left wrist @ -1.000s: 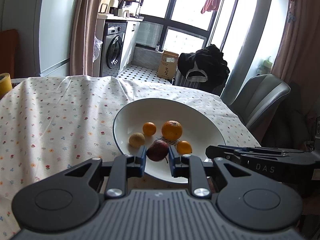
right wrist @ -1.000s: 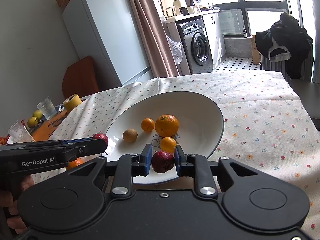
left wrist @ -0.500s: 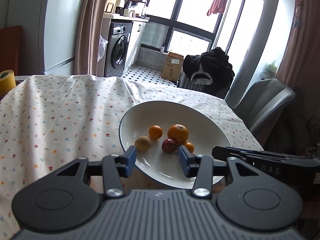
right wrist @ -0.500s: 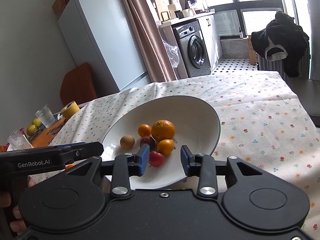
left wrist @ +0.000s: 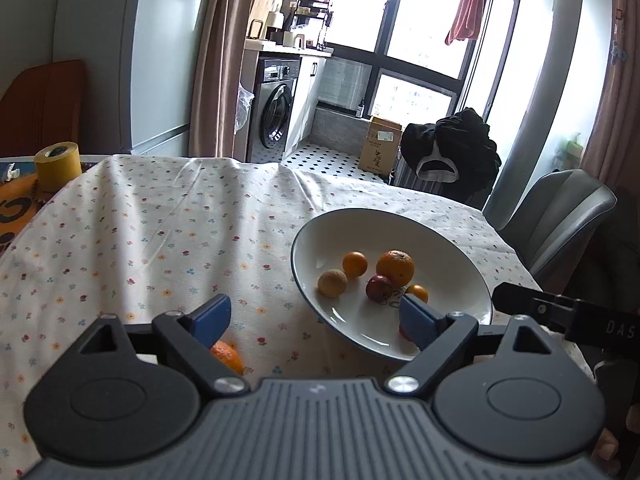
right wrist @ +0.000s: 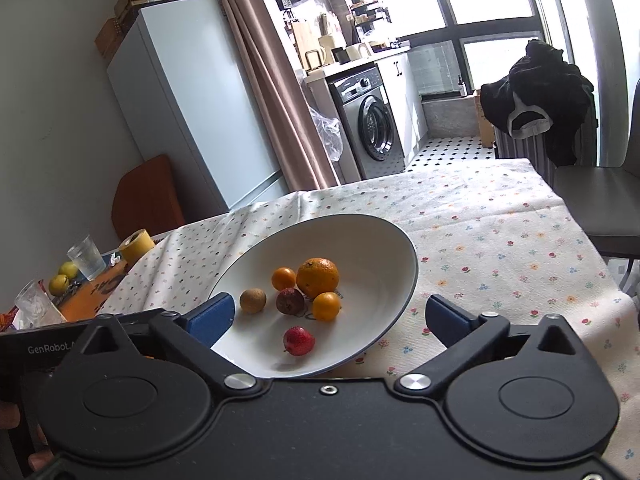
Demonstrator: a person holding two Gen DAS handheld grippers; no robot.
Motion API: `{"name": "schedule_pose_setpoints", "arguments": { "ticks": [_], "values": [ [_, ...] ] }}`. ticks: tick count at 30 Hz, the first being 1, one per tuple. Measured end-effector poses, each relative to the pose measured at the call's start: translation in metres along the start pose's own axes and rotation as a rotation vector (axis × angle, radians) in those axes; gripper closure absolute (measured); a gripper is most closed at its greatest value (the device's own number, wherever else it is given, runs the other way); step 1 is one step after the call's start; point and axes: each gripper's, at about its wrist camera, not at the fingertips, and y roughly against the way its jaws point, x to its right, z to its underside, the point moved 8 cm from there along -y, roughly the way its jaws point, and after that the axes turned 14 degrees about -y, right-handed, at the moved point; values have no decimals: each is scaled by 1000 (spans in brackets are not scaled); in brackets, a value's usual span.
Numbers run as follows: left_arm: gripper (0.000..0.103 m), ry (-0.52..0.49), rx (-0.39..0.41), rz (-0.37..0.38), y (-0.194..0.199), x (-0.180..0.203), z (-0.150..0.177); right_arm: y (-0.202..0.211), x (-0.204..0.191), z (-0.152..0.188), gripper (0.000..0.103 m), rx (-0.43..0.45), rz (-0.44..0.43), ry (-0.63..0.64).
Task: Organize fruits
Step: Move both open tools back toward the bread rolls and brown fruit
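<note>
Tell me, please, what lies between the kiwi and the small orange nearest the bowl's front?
The dark red fruit sits between the kiwi and that small orange, clearest in the right wrist view.

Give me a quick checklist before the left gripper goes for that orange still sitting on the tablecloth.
1. Left gripper empty, jaws wide: ok.
2. Right gripper empty, jaws wide: ok.
3. Orange on the tablecloth free to grab: cannot tell, it is half hidden behind the left gripper's near finger.
4. Room left in the bowl: ok, six fruits sit low in the middle and front.
5. Red fruit settled inside the bowl, away from the rim: ok.
6. Right gripper out of the left one's path: cannot tell.
</note>
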Motion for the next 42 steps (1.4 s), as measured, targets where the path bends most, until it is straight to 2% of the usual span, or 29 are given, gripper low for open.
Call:
{"name": "schedule_pose_setpoints", "arguments": {
  "ticks": [2,15,42],
  "values": [
    [8,1,3,-9,4,-2,2,3,1,0,0,5,22,6],
    [3,1,-1,18,26,1,16,20,-2,12,0,-5,8,6],
    [2,-5,-4,69,63,11,36,55,-3,34,0,-13,6,46]
  ]
}}
